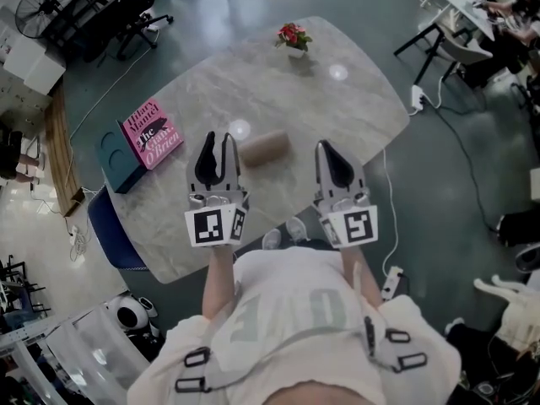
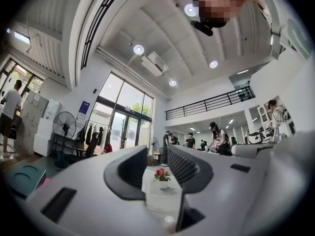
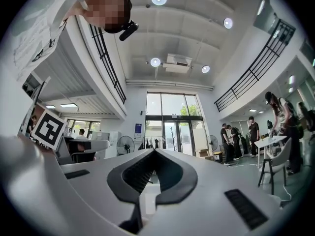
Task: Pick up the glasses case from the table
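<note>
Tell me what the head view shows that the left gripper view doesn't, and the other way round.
Only the head view: the brown glasses case, just right of the left gripper and untouched, plus the person's white top. Only the left gripper view: ceiling lights, tall glass doors, people standing beyond. Both: the left gripper, jaws apart and empty, the table, and the flower pot at its far end.
</note>
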`<state>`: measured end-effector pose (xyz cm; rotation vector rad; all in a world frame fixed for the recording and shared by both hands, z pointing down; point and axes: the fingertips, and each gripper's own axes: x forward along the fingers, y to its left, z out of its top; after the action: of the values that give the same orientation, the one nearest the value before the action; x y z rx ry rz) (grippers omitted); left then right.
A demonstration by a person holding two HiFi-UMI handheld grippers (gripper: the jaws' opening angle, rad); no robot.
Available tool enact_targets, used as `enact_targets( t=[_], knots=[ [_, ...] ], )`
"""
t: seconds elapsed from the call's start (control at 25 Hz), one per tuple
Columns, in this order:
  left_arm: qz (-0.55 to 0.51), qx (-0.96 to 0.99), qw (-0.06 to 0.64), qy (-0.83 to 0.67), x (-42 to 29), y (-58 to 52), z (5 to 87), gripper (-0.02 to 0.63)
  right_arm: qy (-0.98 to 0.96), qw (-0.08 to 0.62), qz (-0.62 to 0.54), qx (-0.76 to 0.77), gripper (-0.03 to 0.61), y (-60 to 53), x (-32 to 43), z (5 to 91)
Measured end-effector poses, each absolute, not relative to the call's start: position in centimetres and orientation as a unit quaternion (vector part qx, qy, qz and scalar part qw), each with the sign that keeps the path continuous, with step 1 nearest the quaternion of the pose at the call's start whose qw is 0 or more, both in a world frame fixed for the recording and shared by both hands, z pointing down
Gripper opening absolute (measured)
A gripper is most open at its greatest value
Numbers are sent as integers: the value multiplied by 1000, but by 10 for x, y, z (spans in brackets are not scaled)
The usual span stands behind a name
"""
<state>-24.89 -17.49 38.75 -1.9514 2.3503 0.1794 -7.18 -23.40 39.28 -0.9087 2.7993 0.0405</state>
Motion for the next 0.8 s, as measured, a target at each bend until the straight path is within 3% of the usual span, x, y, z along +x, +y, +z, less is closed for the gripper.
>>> enact_targets(
  t=[0.12, 0.24, 0.48, 0.8],
  knots=[
    [60, -630, 39, 773, -255, -176, 390, 244, 946, 97, 16, -308, 2, -232, -74, 393],
    [53, -626, 42, 777, -259, -178, 392, 327, 946, 98, 15, -310, 2, -232, -75, 392],
    [74, -637, 43, 766, -259, -175, 386, 384, 947, 99, 18, -306, 2, -229, -80, 389],
    [66, -637, 38, 767, -262, -175, 394, 410, 948, 97, 20, -302, 2, -228, -84, 392]
  ],
)
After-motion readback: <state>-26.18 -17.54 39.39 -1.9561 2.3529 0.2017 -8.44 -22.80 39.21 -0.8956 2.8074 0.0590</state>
